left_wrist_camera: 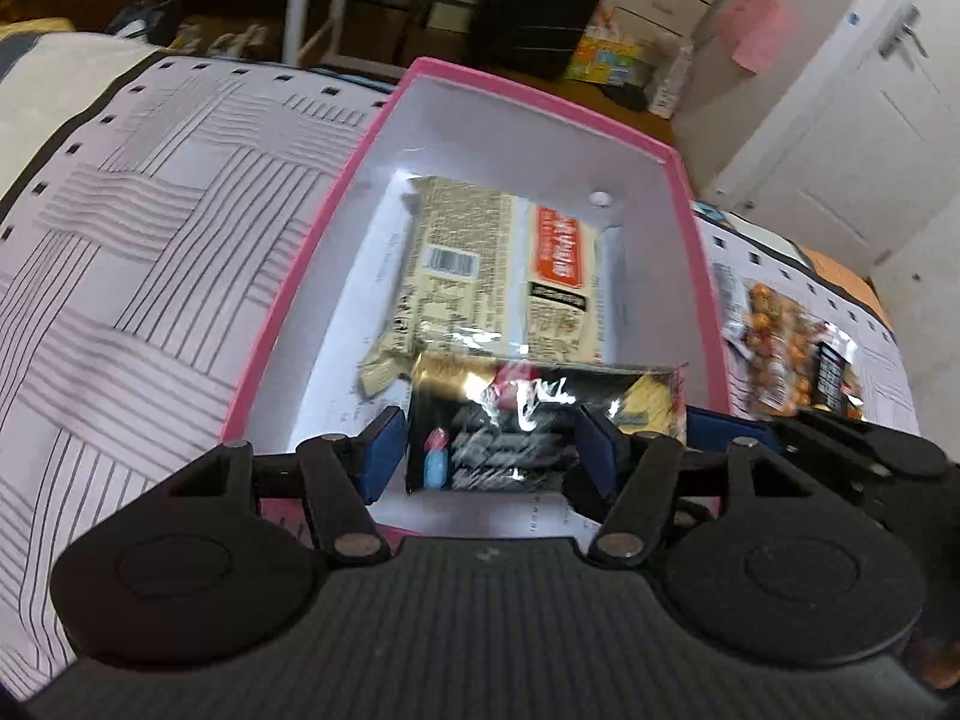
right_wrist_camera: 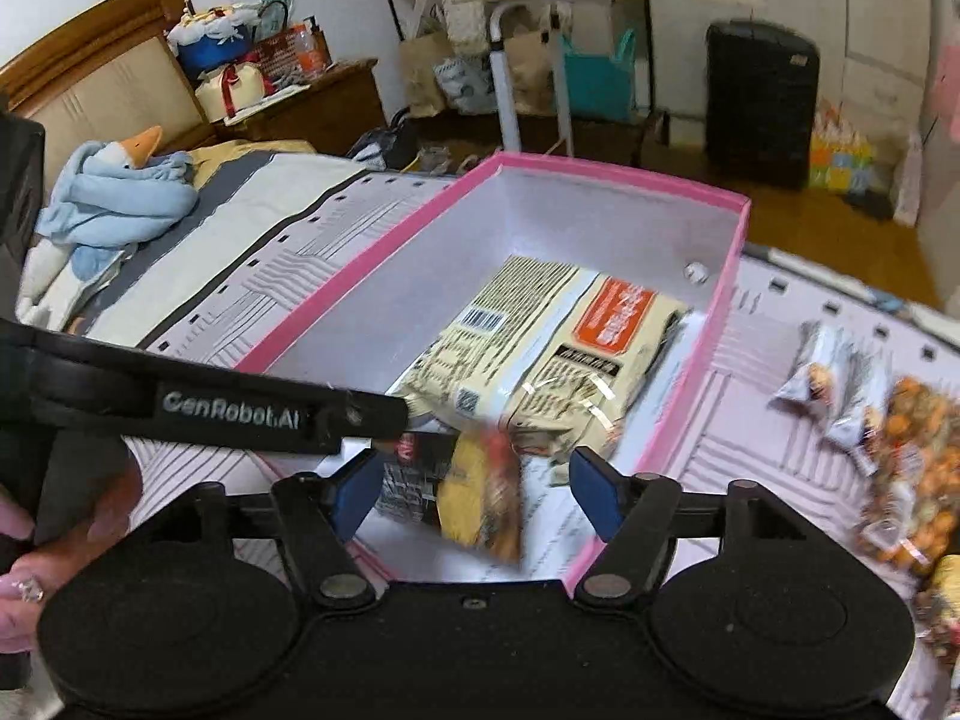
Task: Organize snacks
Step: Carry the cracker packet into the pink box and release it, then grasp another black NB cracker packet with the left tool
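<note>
Where box (left_wrist_camera: 300,324) runs, cream packet (left_wrist_camera: 480,264) follows.

The pink-rimmed rectangular cardboard box (left_wrist_camera: 672,150) has smooth, matt white inner walls. Inside it, the cream printed plastic snack packet (left_wrist_camera: 498,264) is lightly crinkled with a soft sheen, and the black-and-gold foil snack packet (left_wrist_camera: 528,420) at lower centre is very glossy, throwing white glare. The white quilted cloth bedspread (left_wrist_camera: 150,210) on the left is matt, with ribbed stitched stripes. In the right wrist view, the light blue plush toy (right_wrist_camera: 114,192) at upper left looks soft and fleecy, and the brown wooden headboard (right_wrist_camera: 90,60) is smooth and faintly shiny.
</note>
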